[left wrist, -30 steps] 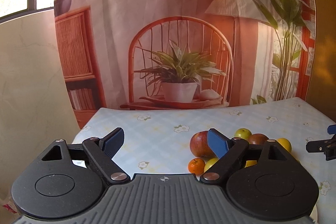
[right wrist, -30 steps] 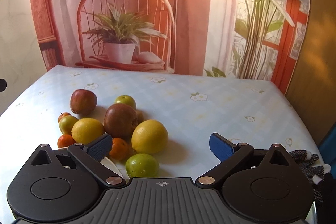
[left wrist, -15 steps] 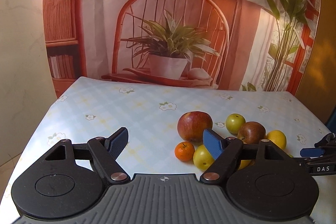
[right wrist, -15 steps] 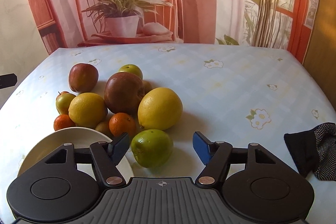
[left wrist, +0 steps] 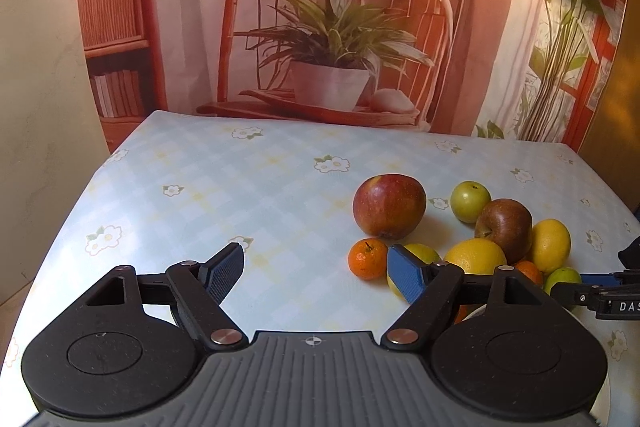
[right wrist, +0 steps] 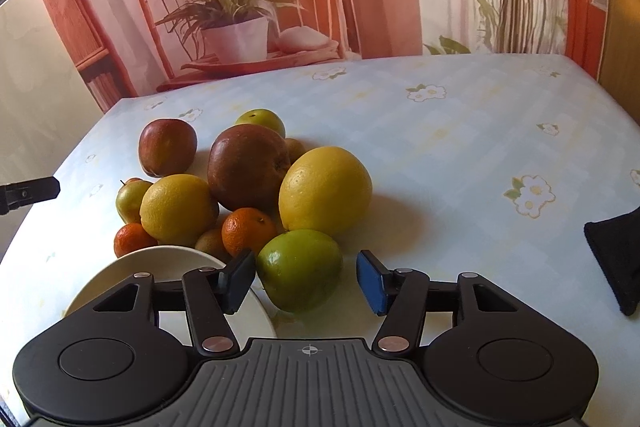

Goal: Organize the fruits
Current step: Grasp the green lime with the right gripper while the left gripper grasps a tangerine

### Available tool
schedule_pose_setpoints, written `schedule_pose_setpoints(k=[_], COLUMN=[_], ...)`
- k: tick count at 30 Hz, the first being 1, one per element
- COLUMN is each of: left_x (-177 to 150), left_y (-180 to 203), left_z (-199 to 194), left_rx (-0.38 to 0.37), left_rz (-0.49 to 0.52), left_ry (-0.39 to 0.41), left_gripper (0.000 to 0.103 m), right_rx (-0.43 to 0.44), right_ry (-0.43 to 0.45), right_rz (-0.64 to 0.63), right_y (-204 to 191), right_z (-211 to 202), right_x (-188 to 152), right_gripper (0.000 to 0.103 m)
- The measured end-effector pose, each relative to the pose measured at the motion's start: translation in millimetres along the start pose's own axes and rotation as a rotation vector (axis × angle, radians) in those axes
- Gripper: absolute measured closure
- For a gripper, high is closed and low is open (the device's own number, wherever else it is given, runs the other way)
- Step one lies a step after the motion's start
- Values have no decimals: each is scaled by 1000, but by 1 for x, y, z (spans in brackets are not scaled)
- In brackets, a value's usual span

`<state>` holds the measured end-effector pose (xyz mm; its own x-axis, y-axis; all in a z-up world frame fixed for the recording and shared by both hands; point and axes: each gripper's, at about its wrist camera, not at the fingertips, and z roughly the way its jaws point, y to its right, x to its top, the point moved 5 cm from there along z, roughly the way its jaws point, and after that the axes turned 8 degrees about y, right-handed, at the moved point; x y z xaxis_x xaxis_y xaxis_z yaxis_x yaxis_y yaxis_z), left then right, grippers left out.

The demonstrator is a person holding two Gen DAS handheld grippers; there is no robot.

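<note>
Green-skinned, one large round fruit (right wrist: 299,269) lies between the pads of the right gripper (right wrist: 306,281), whose jaws are closing with a gap still seen on its right side. Behind it, on the flowered blue tablecloth (right wrist: 440,147), are counted two red apples (right wrist: 168,147), two yellow citrus (right wrist: 325,190), two small mandarins (right wrist: 248,230). One white plate (right wrist: 168,263) sits near left. The left gripper (left wrist: 316,273) is held apart over bare cloth.
</note>
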<state>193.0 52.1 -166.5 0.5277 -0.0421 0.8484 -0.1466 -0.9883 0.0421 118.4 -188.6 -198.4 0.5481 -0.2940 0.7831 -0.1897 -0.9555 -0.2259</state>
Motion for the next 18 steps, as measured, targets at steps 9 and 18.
schedule_pose_setpoints(k=[9, 18], left_x=[-4, -9], left_y=[-1, -14], left_z=[30, 84], left_rx=[-65, -105], left_rz=[-84, -405], left_ry=[-48, -176], left_gripper=[49, 55], right_rx=[-50, -66], right_ry=[39, 42], right_rz=[4, -1], right_y=[7, 10], right_z=[-9, -10], right_x=[1, -1], right_gripper=[59, 59])
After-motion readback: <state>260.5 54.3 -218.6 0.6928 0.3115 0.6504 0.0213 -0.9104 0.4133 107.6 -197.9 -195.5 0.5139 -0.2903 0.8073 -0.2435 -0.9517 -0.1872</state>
